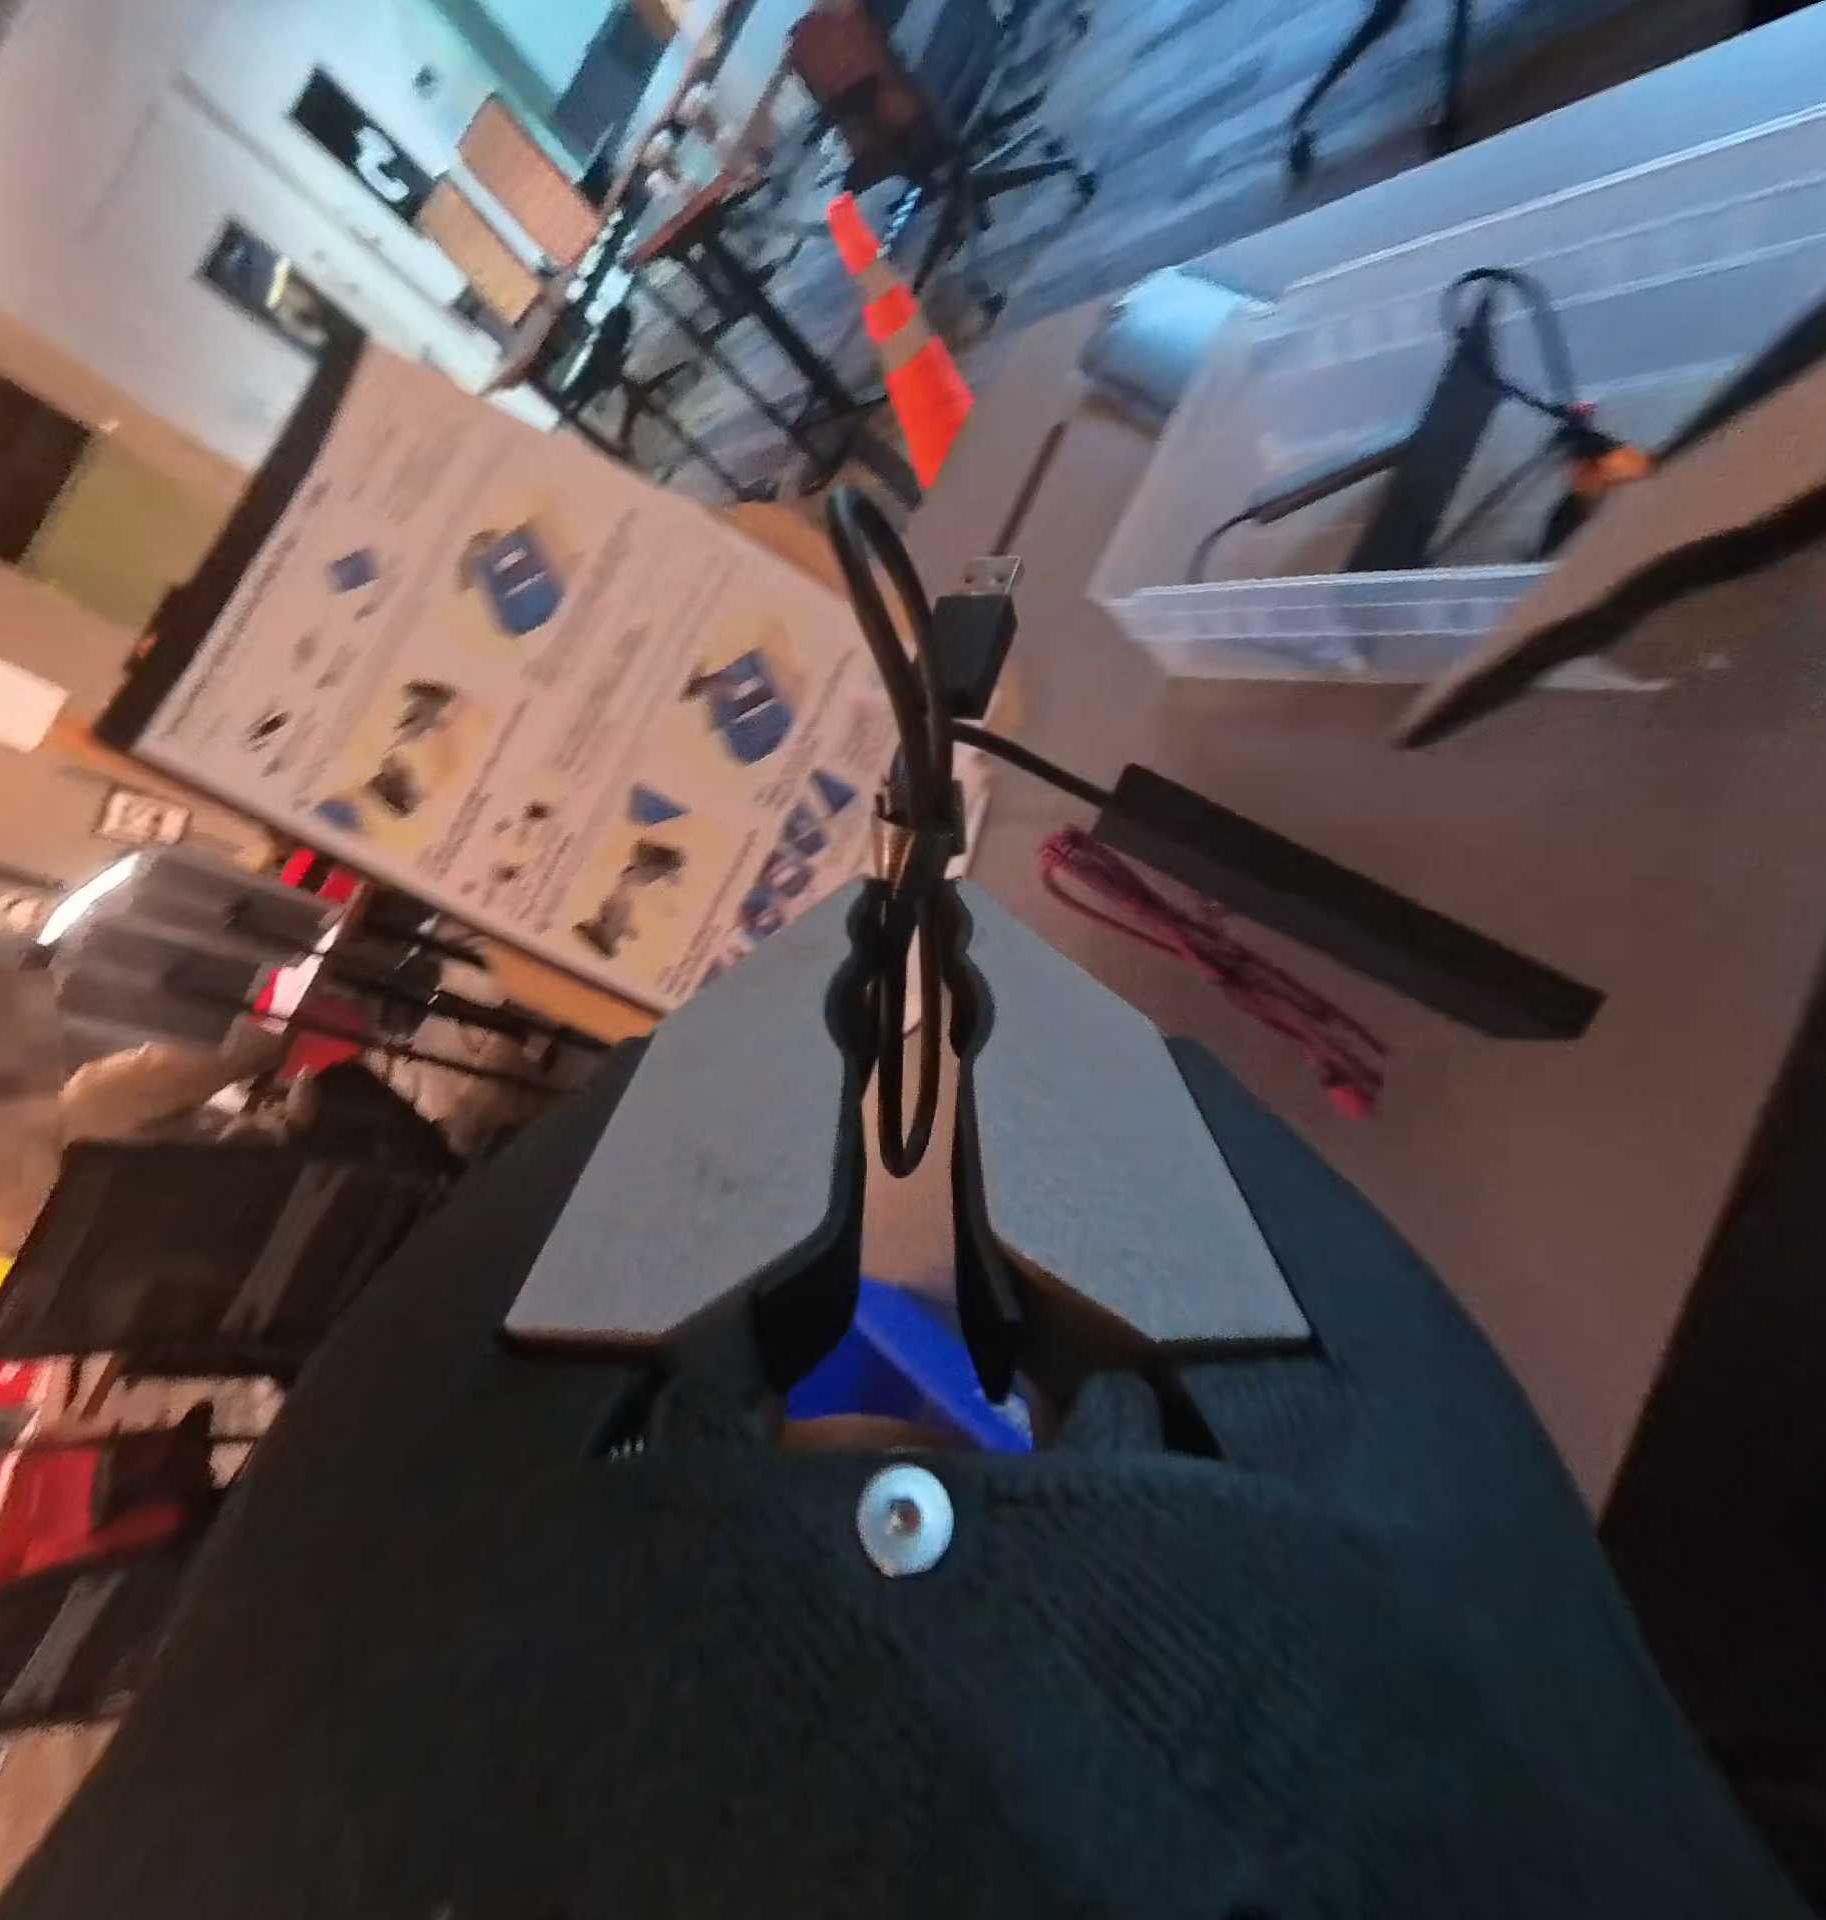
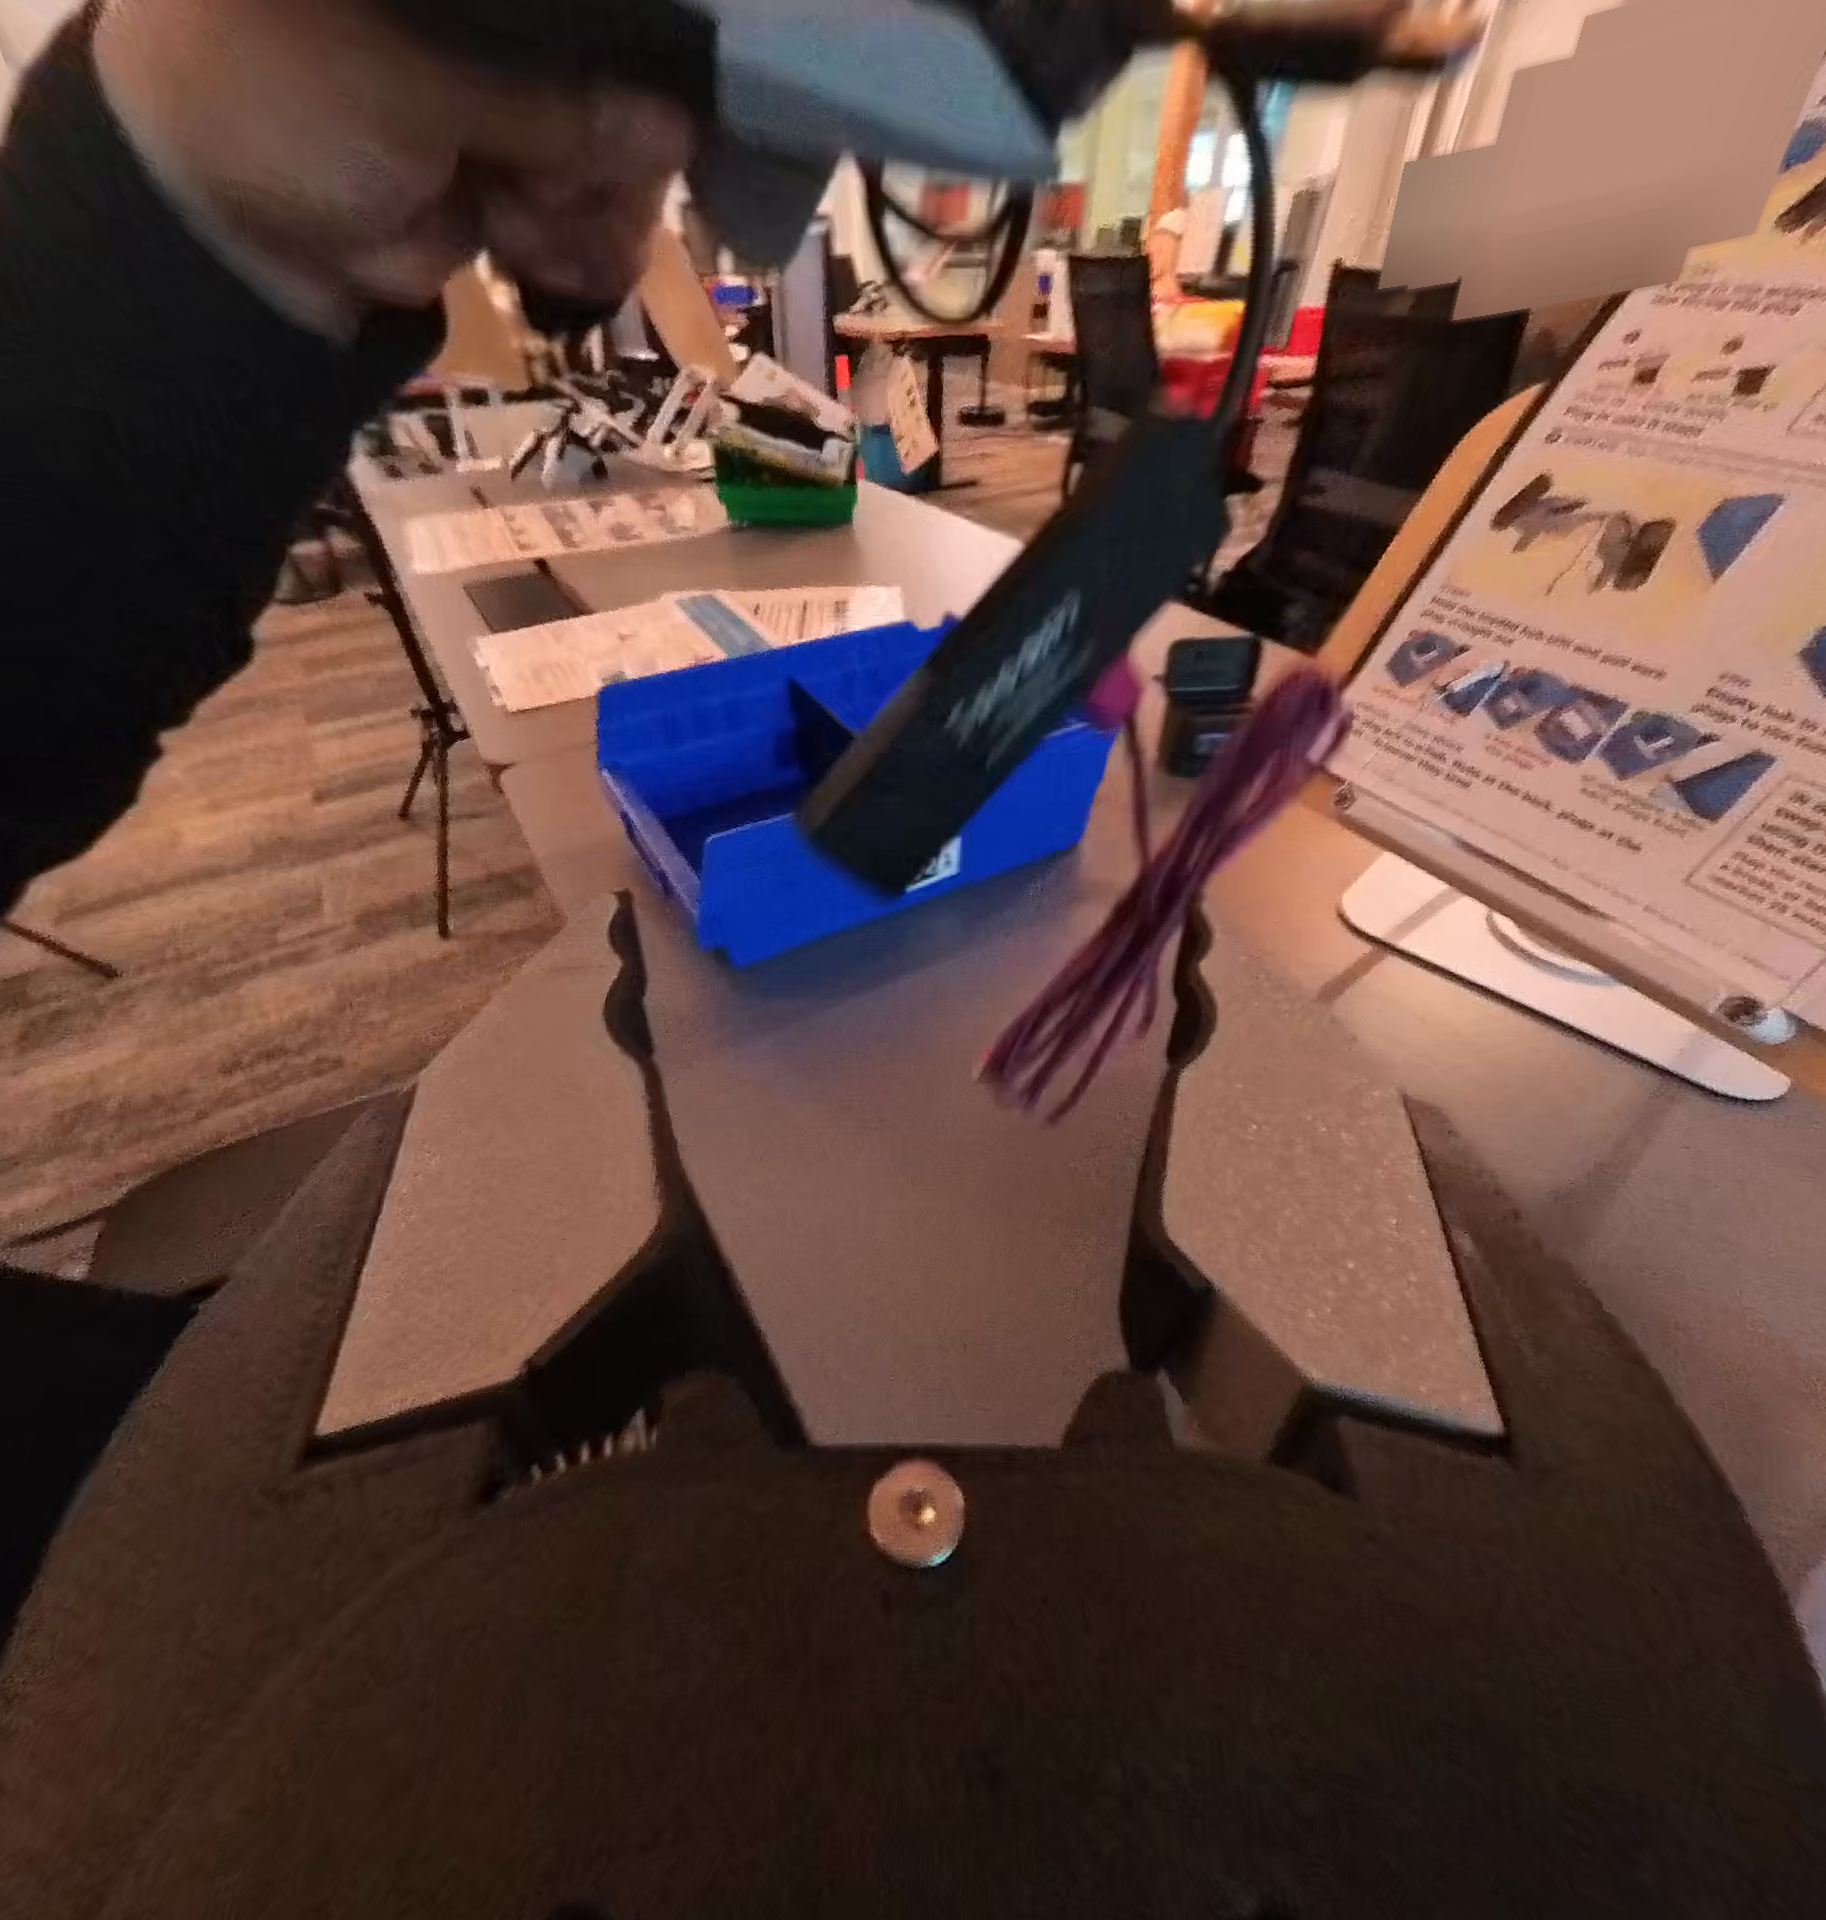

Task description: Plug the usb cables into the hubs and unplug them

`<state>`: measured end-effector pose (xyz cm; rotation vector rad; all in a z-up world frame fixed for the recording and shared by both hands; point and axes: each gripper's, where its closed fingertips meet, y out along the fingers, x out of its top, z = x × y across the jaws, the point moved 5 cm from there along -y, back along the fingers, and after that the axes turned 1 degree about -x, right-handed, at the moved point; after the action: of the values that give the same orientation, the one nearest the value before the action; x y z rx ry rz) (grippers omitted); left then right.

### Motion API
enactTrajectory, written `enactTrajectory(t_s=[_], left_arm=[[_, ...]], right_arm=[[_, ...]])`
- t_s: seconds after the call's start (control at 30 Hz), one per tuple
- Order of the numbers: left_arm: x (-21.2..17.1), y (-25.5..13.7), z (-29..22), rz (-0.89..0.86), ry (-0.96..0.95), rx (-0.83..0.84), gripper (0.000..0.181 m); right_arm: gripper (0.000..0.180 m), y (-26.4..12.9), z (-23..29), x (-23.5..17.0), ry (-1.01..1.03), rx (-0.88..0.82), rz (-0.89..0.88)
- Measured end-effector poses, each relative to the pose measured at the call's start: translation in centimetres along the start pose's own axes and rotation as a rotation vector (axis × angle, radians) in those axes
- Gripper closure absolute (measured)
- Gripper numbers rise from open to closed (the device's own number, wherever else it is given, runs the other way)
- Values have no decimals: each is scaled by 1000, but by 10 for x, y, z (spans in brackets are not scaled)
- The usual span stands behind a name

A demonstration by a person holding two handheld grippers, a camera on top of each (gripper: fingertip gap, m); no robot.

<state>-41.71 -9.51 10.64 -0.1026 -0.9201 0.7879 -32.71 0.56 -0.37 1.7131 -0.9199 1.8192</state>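
- Left wrist view: the left tongs (image 1: 911, 914) are pinched nearly together on one bundled black cable (image 1: 904, 790), the hub's own lead, coiled and tied with a strap.
- One USB plug (image 1: 976, 639) sticks up past the fingertips, its metal end free in the air.
- From the bundle a single strand runs off to one long black hub (image 1: 1345, 899), which hangs out to the side, clear of the tongs.
- One coiled magenta cable (image 1: 1210, 951) sits just beside the hub; the blur hides whether it is plugged in here.
- Beyond them I count one orange cone (image 1: 904, 338), one clear plastic bin (image 1: 1314, 613) and one instruction poster (image 1: 535, 686).
- Right wrist view: the right tongs (image 2: 909, 997) stand wide apart with nothing between them, low over the grey table (image 2: 888, 1195).
- The same hub (image 2: 1013, 665) dangles tilted in mid-air over one blue bin (image 2: 743, 748), its lead rising to the left tongs (image 2: 1293, 21) at the top edge.
- The magenta cable (image 2: 1158, 904) hangs from a plug on the hub's side, its loops swinging and blurred.
- One small black box (image 2: 1210, 701) stands on the table behind, and one instruction board (image 2: 1657, 644) on a white stand is at the right.
- One person's sleeve (image 2: 109, 468) fills the upper left.
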Motion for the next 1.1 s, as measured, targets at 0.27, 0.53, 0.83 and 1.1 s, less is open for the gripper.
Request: enactTrajectory(t_s=[0.27, 0.53, 0.83, 1.1], left_arm=[[-5, 17, -92, -113, 25, -99, 173], [-64, 31, -97, -192, -284, -94, 168], [-168, 45, -141, -183, -753, -258, 154], [-164, 78, -158, -310, -1048, -484, 157]], right_arm=[[127, 13, -33, -41, -134, -112, 254], [138, 29, -52, -58, -248, -161, 305], [140, 40, -79, -77, -116, -140, 295], [140, 66, -75, -105, -585, -345, 391]])
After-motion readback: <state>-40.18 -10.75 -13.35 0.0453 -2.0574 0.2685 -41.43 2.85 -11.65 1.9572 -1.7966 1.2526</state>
